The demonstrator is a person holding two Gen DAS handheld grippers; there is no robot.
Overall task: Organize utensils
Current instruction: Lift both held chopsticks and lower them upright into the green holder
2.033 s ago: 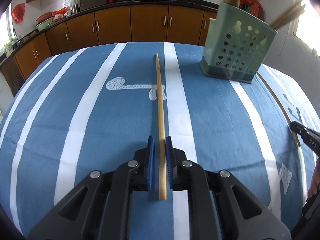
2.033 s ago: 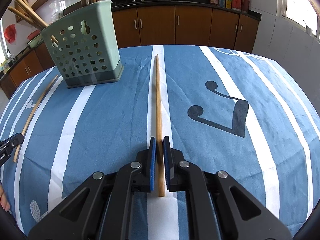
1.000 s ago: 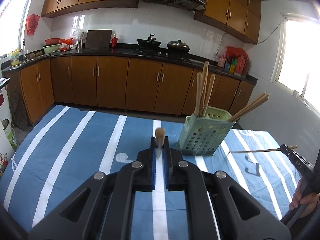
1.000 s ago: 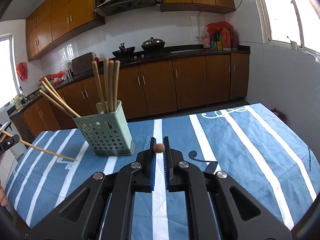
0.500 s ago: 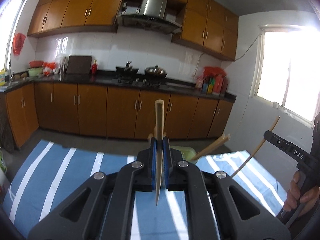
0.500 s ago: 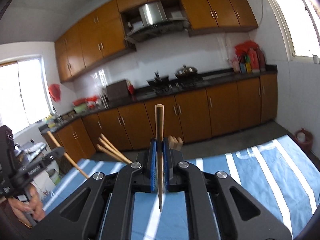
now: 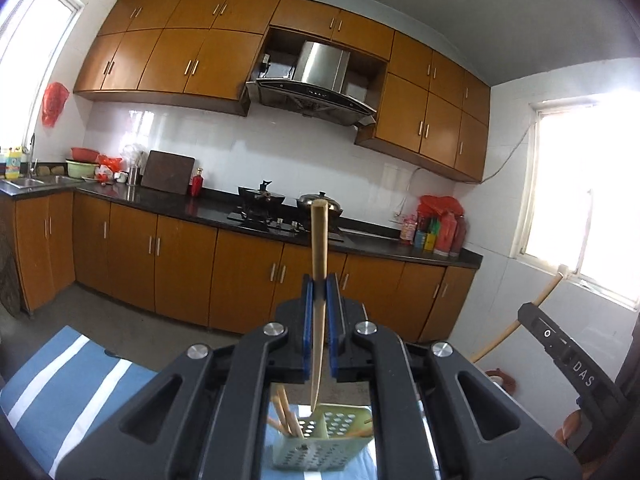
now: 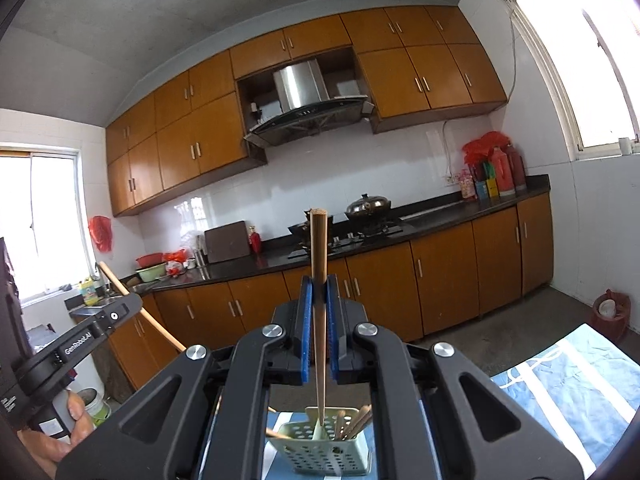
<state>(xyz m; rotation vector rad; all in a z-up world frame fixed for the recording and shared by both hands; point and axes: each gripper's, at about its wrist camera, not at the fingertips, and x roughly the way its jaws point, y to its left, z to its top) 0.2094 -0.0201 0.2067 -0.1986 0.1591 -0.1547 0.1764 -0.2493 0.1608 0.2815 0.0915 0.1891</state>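
Observation:
My left gripper (image 7: 319,286) is shut on a wooden chopstick (image 7: 318,304) held upright, its tip just above the green perforated utensil holder (image 7: 320,446) that holds several chopsticks. My right gripper (image 8: 319,286) is shut on another wooden chopstick (image 8: 319,312), also upright, its tip just inside the holder (image 8: 320,450). Each gripper shows in the other's view, the right one (image 7: 560,344) at right and the left one (image 8: 80,344) at left, each with its chopstick slanting.
The holder stands on a table with a blue and white striped cloth (image 7: 72,376), also seen in the right wrist view (image 8: 568,384). Beyond are brown kitchen cabinets (image 7: 180,272), a black counter with a stove and pots (image 7: 280,208), and windows on both sides.
Both grippers lifted their chopsticks off the table, swung them upright and brought them over the holder. Both tips have come down to the holder's top.

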